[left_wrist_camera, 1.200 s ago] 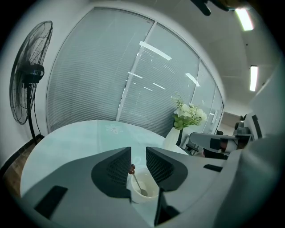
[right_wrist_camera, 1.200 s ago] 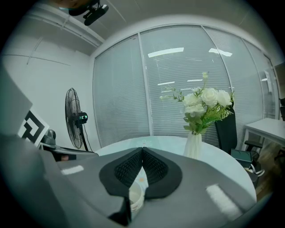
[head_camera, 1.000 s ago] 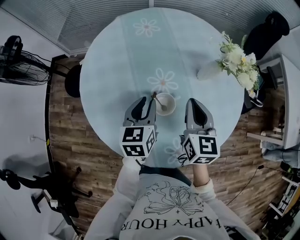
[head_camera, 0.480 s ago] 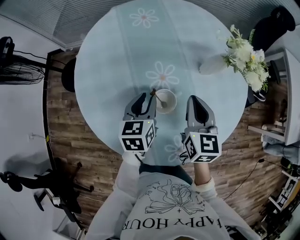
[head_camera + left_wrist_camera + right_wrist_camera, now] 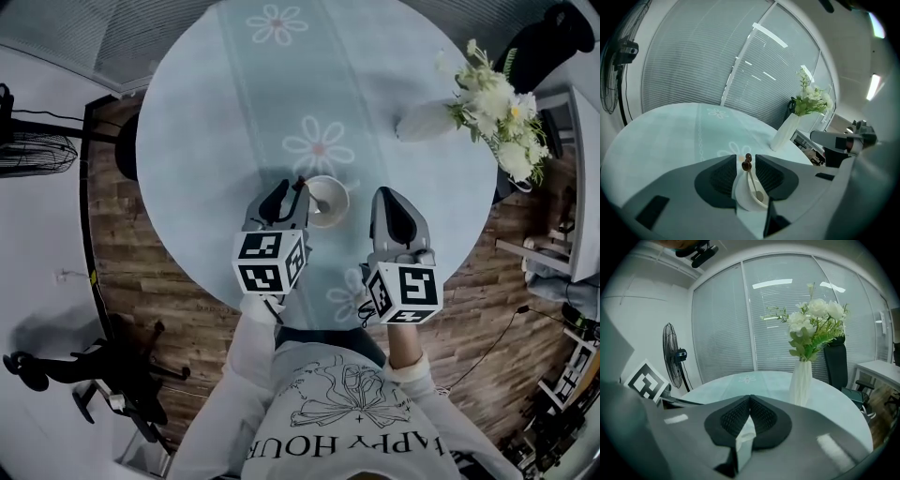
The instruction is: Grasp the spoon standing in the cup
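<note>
A small white cup [image 5: 328,200] stands on the round pale-blue table [image 5: 216,122], and a thin spoon [image 5: 313,196] with a brown knob at its top leans in it. My left gripper [image 5: 291,190] is at the cup's left rim. In the left gripper view the spoon's knob [image 5: 746,162] rises from the cup [image 5: 746,193] between the jaws of the left gripper [image 5: 746,157]. Those jaws have just been opening, and a gap shows on each side of the knob. My right gripper [image 5: 391,199] hovers to the right of the cup, shut and empty, as the right gripper [image 5: 750,398] view confirms.
A white vase of flowers [image 5: 427,120] stands at the table's right edge, also seen as a vase [image 5: 785,132] beyond the cup. A standing fan [image 5: 37,150] and a black chair [image 5: 553,37] flank the table. Wooden floor surrounds it.
The left gripper has come down onto the cup's left side, so the spoon's top now sits between its jaws. The right gripper has sunk a little beside the cup.
</note>
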A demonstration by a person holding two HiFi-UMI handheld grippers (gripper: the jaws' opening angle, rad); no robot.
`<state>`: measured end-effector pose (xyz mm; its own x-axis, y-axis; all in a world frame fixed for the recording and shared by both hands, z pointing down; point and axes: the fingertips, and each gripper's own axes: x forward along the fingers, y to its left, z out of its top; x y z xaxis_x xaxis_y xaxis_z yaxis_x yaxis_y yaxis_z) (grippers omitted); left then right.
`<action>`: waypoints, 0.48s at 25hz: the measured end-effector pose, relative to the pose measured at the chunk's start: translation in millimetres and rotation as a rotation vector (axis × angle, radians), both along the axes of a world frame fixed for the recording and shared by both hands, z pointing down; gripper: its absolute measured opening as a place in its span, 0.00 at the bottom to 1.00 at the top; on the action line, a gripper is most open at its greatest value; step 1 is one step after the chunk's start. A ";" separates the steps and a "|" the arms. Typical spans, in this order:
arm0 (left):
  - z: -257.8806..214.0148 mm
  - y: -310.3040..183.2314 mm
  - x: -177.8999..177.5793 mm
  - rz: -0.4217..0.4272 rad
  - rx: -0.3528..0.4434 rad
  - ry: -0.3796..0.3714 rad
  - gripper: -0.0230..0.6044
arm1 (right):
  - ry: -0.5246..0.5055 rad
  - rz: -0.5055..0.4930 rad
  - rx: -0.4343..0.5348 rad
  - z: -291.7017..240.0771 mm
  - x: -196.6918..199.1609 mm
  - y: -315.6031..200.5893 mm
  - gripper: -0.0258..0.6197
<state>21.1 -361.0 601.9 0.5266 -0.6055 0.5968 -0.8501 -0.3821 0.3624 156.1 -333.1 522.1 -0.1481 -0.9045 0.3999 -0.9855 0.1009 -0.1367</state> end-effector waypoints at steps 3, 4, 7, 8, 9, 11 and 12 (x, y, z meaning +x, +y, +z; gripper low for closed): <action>4.6 -2.2 2.0 0.010 -0.010 0.000 0.21 | 0.003 0.006 -0.007 2.9 2.8 0.1 0.06; 6.0 -3.1 2.4 0.012 -0.014 0.000 0.21 | 0.004 0.007 -0.009 3.7 3.5 0.0 0.06; 10.0 -4.4 4.0 0.024 -0.025 0.011 0.21 | 0.005 0.013 -0.016 6.6 5.1 0.7 0.06; 11.3 -4.5 4.7 0.029 -0.029 0.013 0.21 | 0.006 0.015 -0.018 7.7 5.5 1.0 0.06; 12.6 -4.5 5.3 0.034 -0.032 0.013 0.21 | 0.006 0.017 -0.020 8.7 5.9 1.4 0.06; 14.3 -4.1 7.0 0.042 -0.036 0.015 0.21 | 0.007 0.019 -0.023 9.9 6.7 2.2 0.06; 14.6 -3.8 7.8 0.045 -0.037 0.016 0.20 | 0.008 0.019 -0.024 10.2 7.0 2.5 0.06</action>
<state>28.9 -364.8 616.5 0.5630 -0.5583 0.6094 -0.8260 -0.4063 0.3908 163.1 -330.6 532.3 -0.1275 -0.8973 0.4226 -0.9883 0.0789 -0.1305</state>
